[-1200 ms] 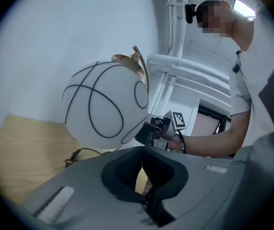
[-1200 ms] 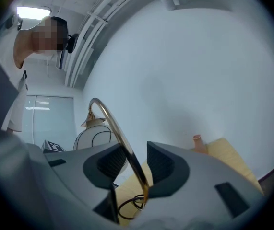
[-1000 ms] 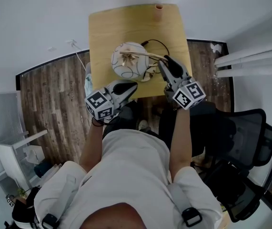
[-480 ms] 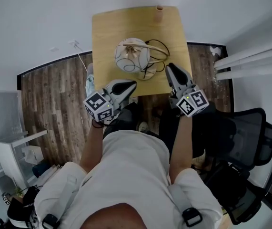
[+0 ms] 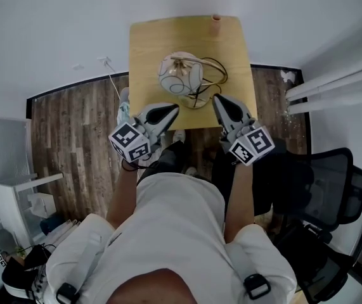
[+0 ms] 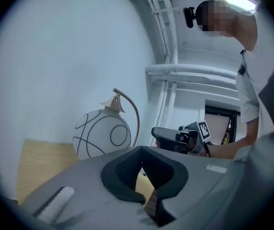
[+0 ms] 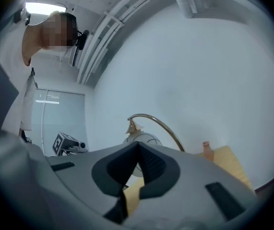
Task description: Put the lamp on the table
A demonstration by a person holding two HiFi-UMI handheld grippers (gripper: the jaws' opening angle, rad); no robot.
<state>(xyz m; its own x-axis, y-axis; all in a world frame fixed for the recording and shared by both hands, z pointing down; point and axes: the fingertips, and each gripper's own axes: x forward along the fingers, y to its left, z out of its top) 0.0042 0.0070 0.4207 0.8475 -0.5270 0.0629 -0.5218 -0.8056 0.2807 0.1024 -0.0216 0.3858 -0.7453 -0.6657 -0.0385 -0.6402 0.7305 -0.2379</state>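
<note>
The lamp (image 5: pixel 179 75), a white globe with black line circles on a curved brass arm, stands on the light wooden table (image 5: pixel 146 49); it also shows in the left gripper view as the globe (image 6: pixel 102 134) and in the right gripper view as the arched arm (image 7: pixel 161 125). My left gripper (image 5: pixel 167 111) is shut and empty at the table's near edge, short of the globe. My right gripper (image 5: pixel 220 102) hovers near the front right edge, apart from the lamp; its jaws have just been closing, and they are shut with nothing between them.
A small terracotta vase (image 5: pixel 216 19) stands at the table's far edge. The lamp's black cord (image 5: pixel 217 75) loops to the right of the globe. A black office chair (image 5: pixel 323 182) and white pipes (image 5: pixel 333 84) are to the right, above a wooden floor.
The right gripper has drawn back from the lamp's arm to the table's near edge and shut its jaws. The lamp stands by itself. The left gripper rose slightly.
</note>
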